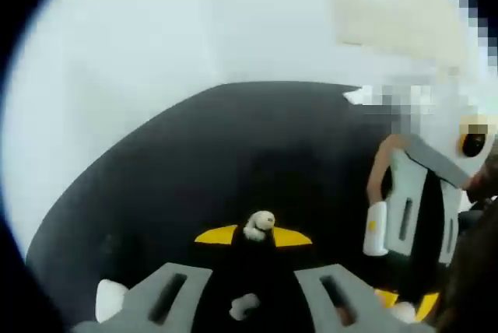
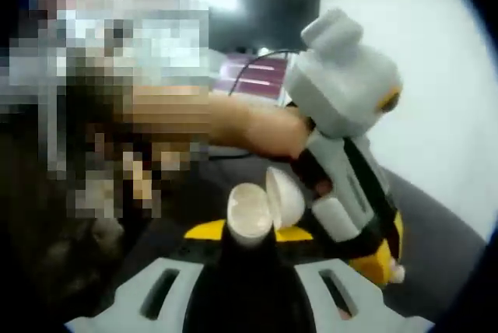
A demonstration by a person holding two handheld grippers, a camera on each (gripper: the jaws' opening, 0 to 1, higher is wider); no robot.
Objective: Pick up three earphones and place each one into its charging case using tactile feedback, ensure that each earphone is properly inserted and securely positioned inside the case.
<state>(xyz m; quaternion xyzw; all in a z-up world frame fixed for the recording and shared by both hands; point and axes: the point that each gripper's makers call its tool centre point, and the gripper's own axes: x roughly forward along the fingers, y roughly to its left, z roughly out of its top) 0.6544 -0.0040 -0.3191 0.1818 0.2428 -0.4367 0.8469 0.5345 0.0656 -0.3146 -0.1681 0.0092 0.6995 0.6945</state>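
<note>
In the left gripper view, my left gripper [image 1: 253,236] is shut on a small white earphone [image 1: 259,226], pinched between its yellow tips above the black table [image 1: 233,146]. In the right gripper view, my right gripper [image 2: 249,233] is shut on a white charging case [image 2: 250,212] whose lid [image 2: 285,197] stands open to the right. The left gripper [image 2: 381,263], held by a hand [image 2: 249,127], comes in from the right of that view with its yellow tips pointing down beside the case. The right gripper [image 1: 405,300] hangs at the right of the left gripper view.
A white rounded object [image 1: 109,299] lies on the table at the lower left, and a small white piece [image 1: 245,306] shows low between my left jaws. A white wall [image 1: 156,37] rises behind the table. A person's blurred body is at the left of the right gripper view.
</note>
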